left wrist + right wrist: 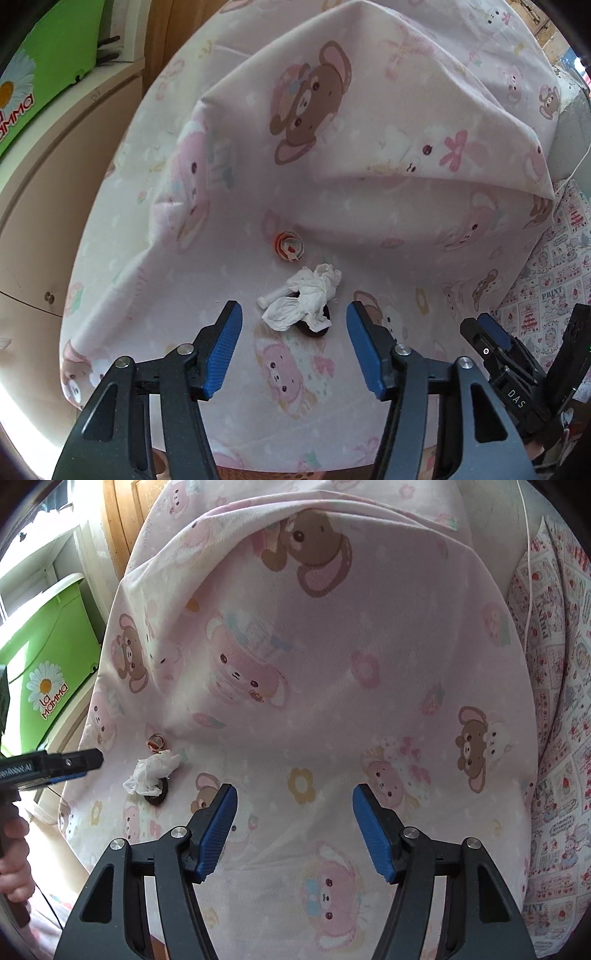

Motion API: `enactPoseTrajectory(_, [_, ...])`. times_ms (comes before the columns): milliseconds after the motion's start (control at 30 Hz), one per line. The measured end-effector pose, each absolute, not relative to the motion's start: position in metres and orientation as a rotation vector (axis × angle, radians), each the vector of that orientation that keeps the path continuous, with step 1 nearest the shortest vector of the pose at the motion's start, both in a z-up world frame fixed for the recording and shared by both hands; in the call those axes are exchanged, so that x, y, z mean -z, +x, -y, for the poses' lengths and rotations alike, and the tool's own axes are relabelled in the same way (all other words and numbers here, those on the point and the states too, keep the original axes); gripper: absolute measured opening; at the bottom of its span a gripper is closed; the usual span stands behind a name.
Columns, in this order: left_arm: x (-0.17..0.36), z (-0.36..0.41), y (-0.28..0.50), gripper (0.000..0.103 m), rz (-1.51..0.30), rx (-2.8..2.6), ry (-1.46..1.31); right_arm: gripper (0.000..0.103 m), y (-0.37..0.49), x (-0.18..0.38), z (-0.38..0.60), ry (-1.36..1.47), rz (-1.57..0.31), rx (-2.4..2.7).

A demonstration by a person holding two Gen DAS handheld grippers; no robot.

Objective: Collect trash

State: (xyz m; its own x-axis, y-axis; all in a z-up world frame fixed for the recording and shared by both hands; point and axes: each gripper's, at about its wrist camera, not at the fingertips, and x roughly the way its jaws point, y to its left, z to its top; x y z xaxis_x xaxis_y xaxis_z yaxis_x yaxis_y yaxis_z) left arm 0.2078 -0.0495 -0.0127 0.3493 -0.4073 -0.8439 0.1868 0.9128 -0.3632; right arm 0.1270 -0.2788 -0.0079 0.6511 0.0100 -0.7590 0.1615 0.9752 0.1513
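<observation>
A pink bear-print sheet [369, 110] covered the bed, a green box [51, 664] to its left. The crumpled tissue [306, 299] lay on the sheet just beyond the left tongs [294, 314], whose jaws stood apart, empty. The right tongs [294, 797] gaped over bare sheet. Only the left view showed a small white tube [271, 298] under the tissue.

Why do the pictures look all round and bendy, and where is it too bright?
Left wrist view: the fisheye lens bends the cupboard, corners go black, white glare at the lower left edge. Right wrist view: the same bulge, glare by the green box; the crumpled tissue stays sharp.
</observation>
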Motion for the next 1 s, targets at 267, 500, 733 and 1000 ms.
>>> enactPoseTrajectory(267, [0.034, 0.084, 0.219, 0.044, -1.145, 0.338, -0.092, 0.067, 0.136, 0.019, 0.288, 0.272, -0.893, 0.122])
enactPoseTrajectory(500, [0.033, 0.088, 0.217, 0.001, -1.135, 0.353, -0.096, 0.067, 0.137, 0.018, 0.283, 0.244, -0.889, 0.113])
enactPoseTrajectory(733, [-0.019, 0.058, 0.191, 0.001, -1.009, 0.385, -0.145, 0.067, 0.138, 0.014, 0.281, 0.246, -0.877, 0.106])
enactPoseTrajectory(1000, [-0.030, 0.010, 0.193, 0.001, -0.951, 0.142, -0.088, 0.067, 0.147, 0.016, 0.244, 0.173, -0.850, 0.031])
